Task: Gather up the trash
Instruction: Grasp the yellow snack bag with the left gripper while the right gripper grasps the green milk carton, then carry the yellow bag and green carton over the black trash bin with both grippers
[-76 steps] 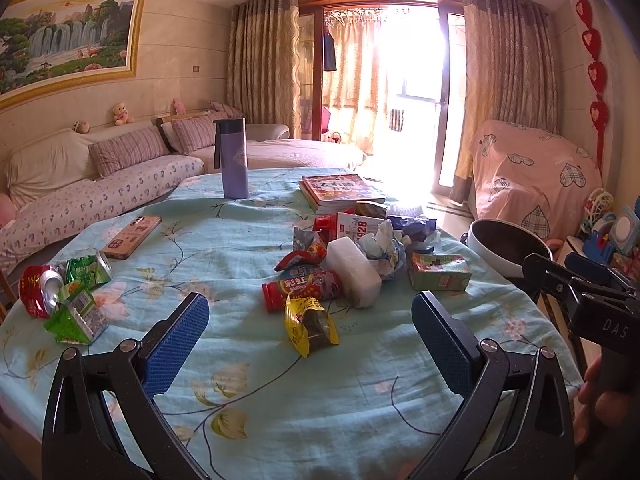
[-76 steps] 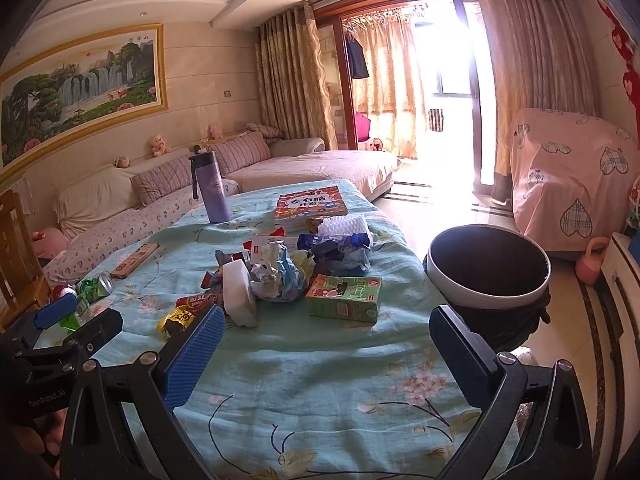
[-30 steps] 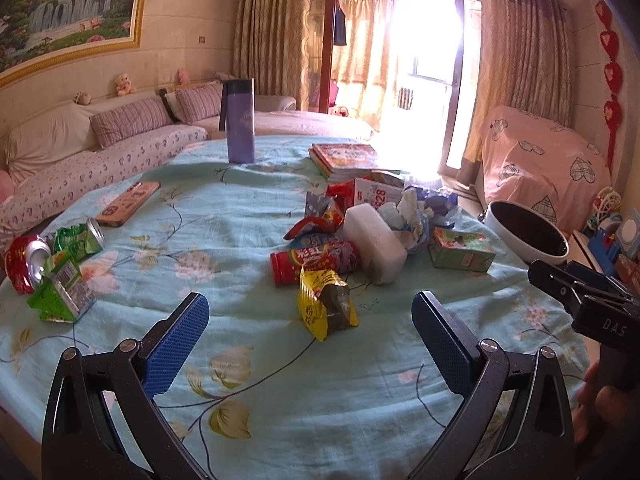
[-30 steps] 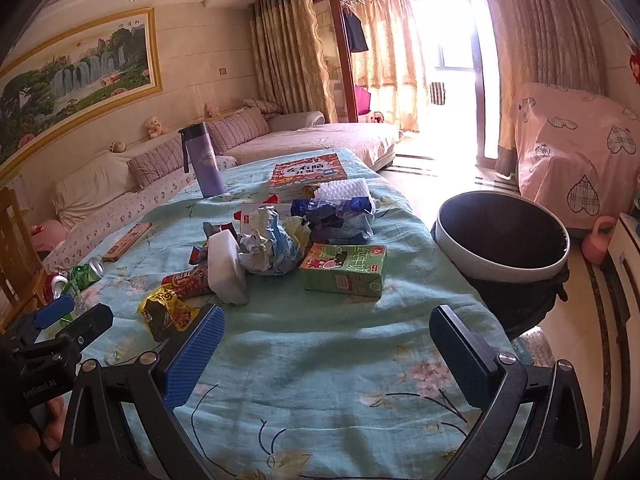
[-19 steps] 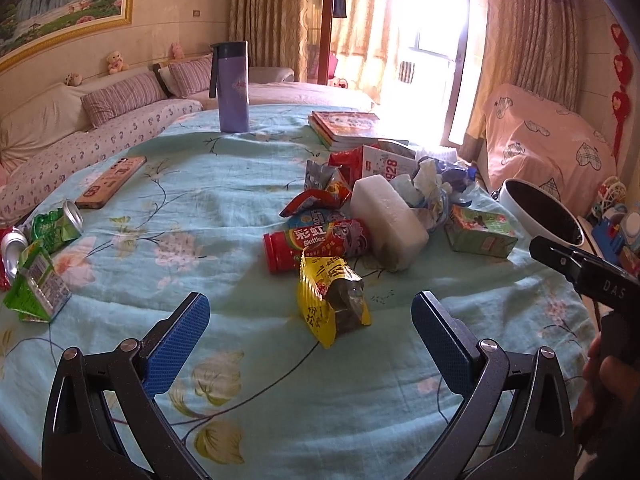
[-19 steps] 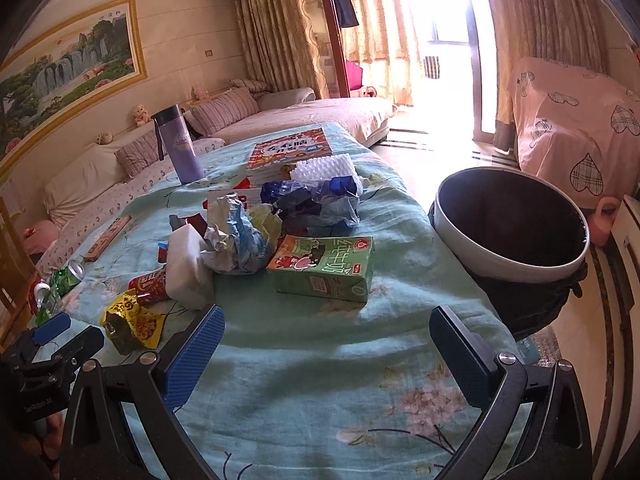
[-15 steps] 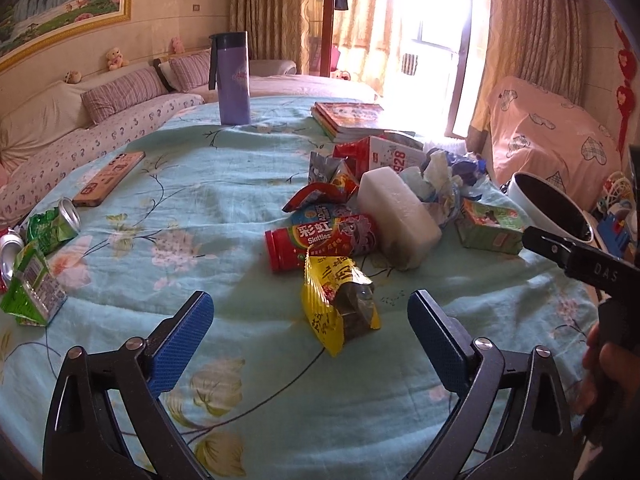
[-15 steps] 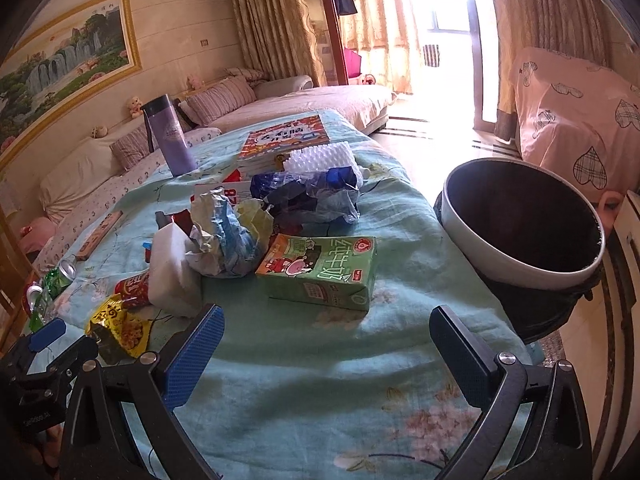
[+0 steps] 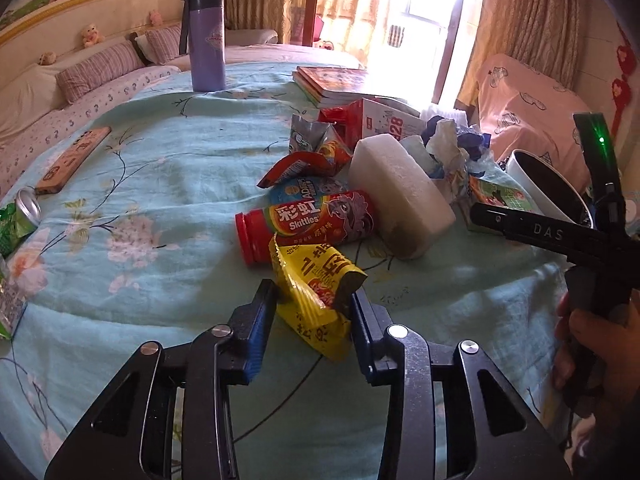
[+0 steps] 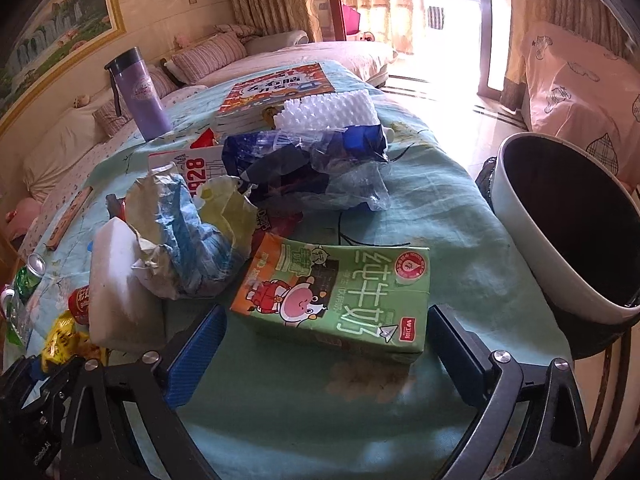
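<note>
A yellow snack wrapper [image 9: 316, 292] lies on the light-blue tablecloth [image 9: 160, 184] in front of a red Skittles tube [image 9: 304, 220]. My left gripper [image 9: 312, 312] has its jaws closing, and both blue pads touch the wrapper's sides. In the right wrist view a green milk carton [image 10: 340, 292] lies flat on the cloth. My right gripper [image 10: 326, 324] straddles the carton's near end. Its jaws are closing slightly, with a gap still on each side. A white bin with a black liner [image 10: 568, 220] stands beside the table at the right.
A white foam block [image 9: 396, 196], crumpled paper [image 10: 176, 220] and blue plastic wrap [image 10: 312, 160] are piled mid-table. Further back stand a purple flask [image 9: 206, 40] and books [image 9: 332, 80]. A crushed green can [image 9: 16, 220] lies at the left edge. A hand [image 9: 592, 340] holds the right gripper.
Both grippers moved forward and down toward the trash. The left jaws went from wide open to closed around the yellow wrapper. The right jaws narrowed a little around the milk carton.
</note>
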Motion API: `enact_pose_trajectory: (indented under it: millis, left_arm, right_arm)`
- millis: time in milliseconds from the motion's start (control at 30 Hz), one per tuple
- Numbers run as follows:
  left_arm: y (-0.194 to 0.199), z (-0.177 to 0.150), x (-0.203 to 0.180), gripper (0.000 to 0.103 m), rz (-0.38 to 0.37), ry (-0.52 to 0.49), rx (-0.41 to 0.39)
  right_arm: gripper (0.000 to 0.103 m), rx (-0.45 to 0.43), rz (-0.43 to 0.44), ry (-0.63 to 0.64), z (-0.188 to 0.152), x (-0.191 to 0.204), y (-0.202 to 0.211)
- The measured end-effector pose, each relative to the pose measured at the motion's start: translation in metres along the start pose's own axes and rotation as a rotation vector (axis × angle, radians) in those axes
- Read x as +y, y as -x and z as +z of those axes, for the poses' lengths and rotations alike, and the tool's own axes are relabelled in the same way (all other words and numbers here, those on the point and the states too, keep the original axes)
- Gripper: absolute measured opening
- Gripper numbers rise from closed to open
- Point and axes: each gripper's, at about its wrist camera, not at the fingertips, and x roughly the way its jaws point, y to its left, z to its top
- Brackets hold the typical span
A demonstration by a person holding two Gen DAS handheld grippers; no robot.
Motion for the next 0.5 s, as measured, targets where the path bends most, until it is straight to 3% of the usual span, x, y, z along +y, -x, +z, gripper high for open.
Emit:
enact_pose_trajectory:
  millis: [33, 67, 100, 500]
  left_arm:
    - [0.002, 0.0, -0.001, 0.032, -0.006, -0.001, -0.005]
    - [0.003, 0.001, -0.001, 0.02, -0.018, 0.0, -0.008]
    - [0.005, 0.002, -0.003, 0.016, -0.031, -0.002, -0.008]
    - [0.027, 0.016, -0.059, 0.014, -0.151, -0.102, -0.053]
  right_arm:
    - [0.092, -0.001, 0.004, -0.007, 0.0, -0.003, 0.0]
    - [0.092, -0.009, 0.015, -0.015, 0.0, -0.005, 0.002]
    - [0.092, -0.021, 0.021, -0.017, 0.0, -0.007, 0.005]
    - [0.092, -0.128, 0.064, -0.075, -0.012, -0.05, 0.06]
